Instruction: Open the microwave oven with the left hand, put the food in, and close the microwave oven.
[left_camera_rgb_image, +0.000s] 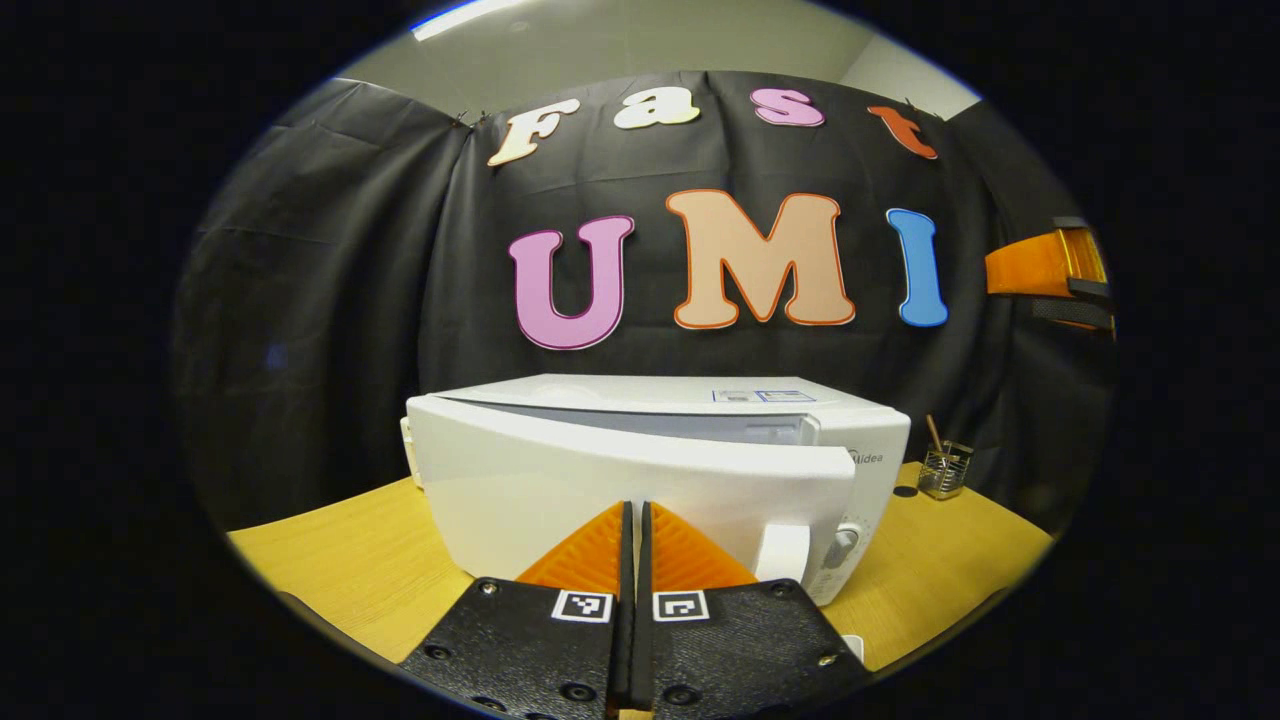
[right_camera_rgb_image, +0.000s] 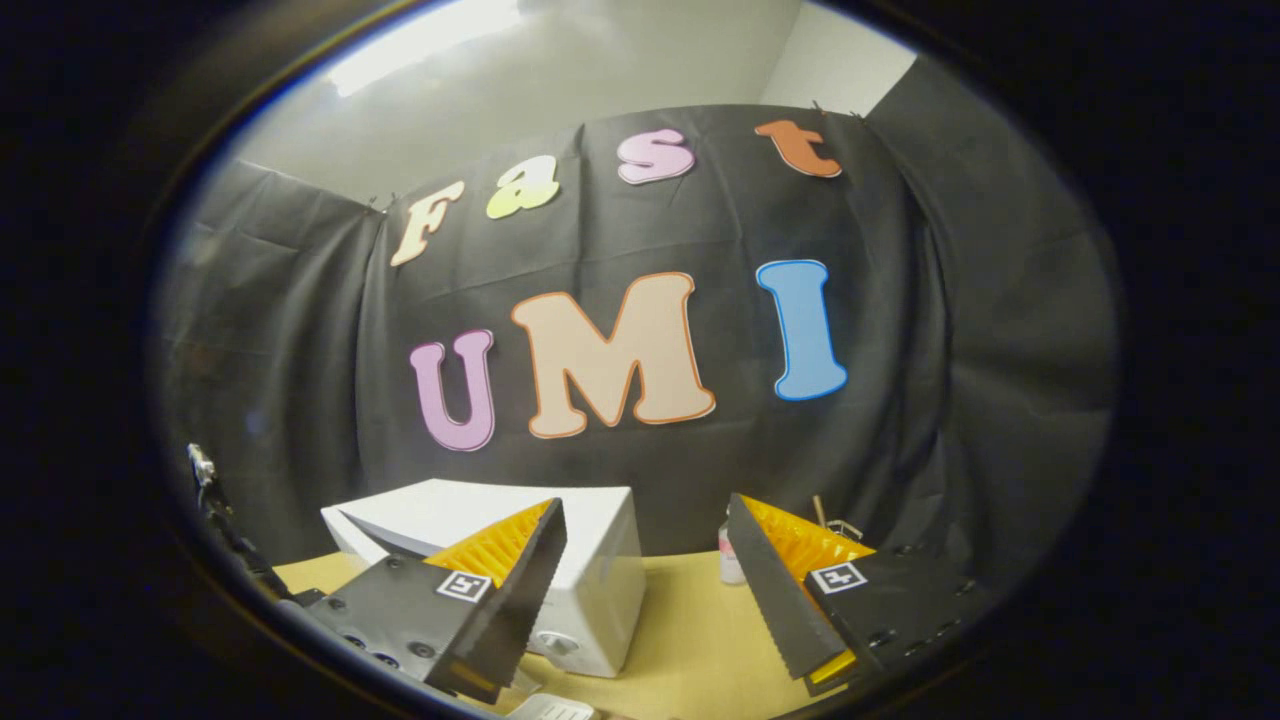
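My left tongs (left_camera_rgb_image: 636, 520) are squeezed all the way shut, with nothing in them. They sit at the bottom middle of the left gripper view, pointing at the front of the white microwave oven (left_camera_rgb_image: 650, 470). The microwave sits in the middle of that view on the yellow table (left_camera_rgb_image: 330, 570). Its door (left_camera_rgb_image: 600, 490) looks open just a crack. I can see a gap along the top of it. The door handle (left_camera_rgb_image: 782, 552) is low and a bit to the right of my tongs.

My right tongs (right_camera_rgb_image: 645, 590) are open wide and hold nothing. In the right gripper view the microwave shows at the lower left, partly behind one finger (right_camera_rgb_image: 510, 590). A small bottle (right_camera_rgb_image: 731, 560) stands just behind the other finger, near the bottom middle. I cannot see any food for sure, so I cannot tell where it is.

Here is what I think could go wrong. My left tongs are shut, so they cannot grab the handle like this. If I push forward, I may bump the door closed again. If I pull too hard on the handle, the whole microwave might slide on the table. My right tongs could also knock the bottle over if I swing them.
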